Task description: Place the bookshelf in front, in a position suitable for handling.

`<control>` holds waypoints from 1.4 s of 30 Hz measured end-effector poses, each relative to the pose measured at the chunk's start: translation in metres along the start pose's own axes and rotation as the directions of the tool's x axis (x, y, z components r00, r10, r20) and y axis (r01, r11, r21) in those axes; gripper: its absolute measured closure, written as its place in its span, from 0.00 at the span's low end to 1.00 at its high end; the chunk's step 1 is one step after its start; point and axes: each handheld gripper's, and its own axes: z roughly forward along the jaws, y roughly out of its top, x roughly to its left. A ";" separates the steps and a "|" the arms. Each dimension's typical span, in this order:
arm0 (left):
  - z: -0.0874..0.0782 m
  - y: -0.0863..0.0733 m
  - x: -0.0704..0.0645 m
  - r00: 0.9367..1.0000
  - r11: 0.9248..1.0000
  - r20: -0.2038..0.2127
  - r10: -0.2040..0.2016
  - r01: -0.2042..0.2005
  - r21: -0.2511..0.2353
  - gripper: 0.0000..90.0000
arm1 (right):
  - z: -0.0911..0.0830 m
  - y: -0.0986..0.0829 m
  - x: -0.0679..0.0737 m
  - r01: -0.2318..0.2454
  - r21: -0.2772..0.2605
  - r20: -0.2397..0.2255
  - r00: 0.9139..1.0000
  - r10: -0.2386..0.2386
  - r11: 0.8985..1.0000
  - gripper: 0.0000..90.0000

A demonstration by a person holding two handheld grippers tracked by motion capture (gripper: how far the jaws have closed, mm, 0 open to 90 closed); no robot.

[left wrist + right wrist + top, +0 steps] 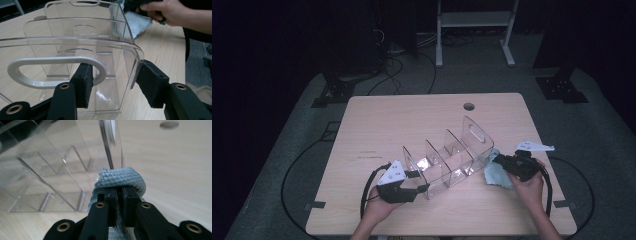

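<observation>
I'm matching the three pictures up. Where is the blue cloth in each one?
High view: blue cloth at centre-right, beside the clear organizer.
Left gripper view: top right, behind the organizer.
Right gripper view: centre, pinched in the right gripper.
Shared landmark: the organizer.

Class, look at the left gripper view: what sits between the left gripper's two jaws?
The end wall of the clear acrylic organizer, near its handle slot, stands between the left gripper's open jaws.
</observation>
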 end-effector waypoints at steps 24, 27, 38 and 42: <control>-0.009 0.002 0.004 1.000 1.000 0.007 0.000 0.000 0.008 0.34 | 0.022 -0.018 -0.005 -0.023 0.121 0.028 0.999 0.020 0.992 0.94; -0.012 0.002 0.005 1.000 1.000 0.016 -0.005 0.005 0.009 0.32 | 0.015 -0.011 -0.006 -0.026 0.083 0.023 0.999 0.024 0.996 0.94; -0.034 -0.002 0.023 0.997 1.000 -0.067 -0.027 0.027 -0.006 0.30 | 0.012 -0.009 -0.007 -0.036 0.071 0.016 0.999 0.035 0.997 0.94; -0.032 -0.002 0.035 0.992 1.000 -0.122 -0.024 0.024 -0.006 0.28 | 0.013 -0.010 -0.007 -0.027 0.084 0.015 1.000 0.026 0.996 0.94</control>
